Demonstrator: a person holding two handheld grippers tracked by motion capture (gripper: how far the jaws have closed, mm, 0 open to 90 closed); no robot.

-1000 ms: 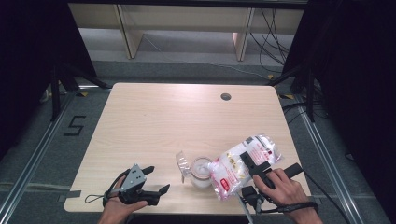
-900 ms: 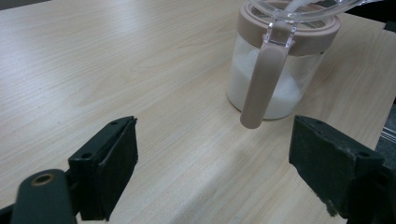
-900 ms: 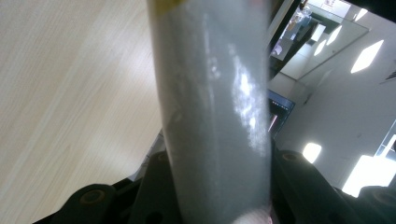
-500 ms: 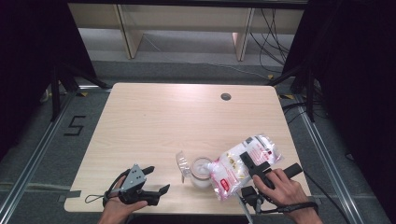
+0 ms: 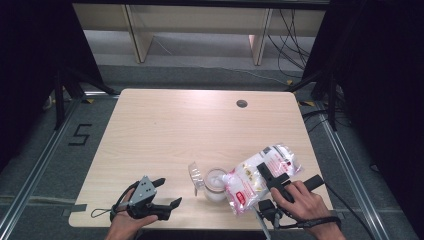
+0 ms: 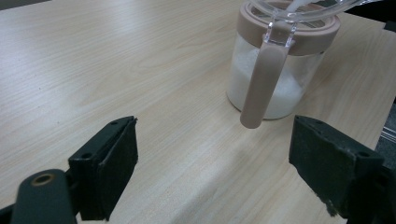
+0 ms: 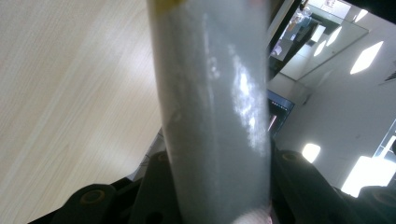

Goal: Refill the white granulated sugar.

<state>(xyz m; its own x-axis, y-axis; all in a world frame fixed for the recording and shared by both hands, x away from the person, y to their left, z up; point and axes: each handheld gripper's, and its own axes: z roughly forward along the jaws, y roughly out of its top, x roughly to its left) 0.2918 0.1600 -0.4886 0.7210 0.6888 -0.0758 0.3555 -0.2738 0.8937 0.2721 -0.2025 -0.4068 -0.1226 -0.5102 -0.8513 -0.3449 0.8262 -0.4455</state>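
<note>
One bag (image 5: 255, 181) tilted, mouth toward jar (image 5: 215, 184)

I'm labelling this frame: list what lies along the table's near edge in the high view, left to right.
left gripper → open clear lid → jar of white granules → tilted white bag with red print → right gripper, clamped on the bag.

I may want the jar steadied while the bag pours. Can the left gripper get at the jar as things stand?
Probably yes. The left gripper is open and faces the jar across bare table; the right gripper holds the bag on the far side.
</note>
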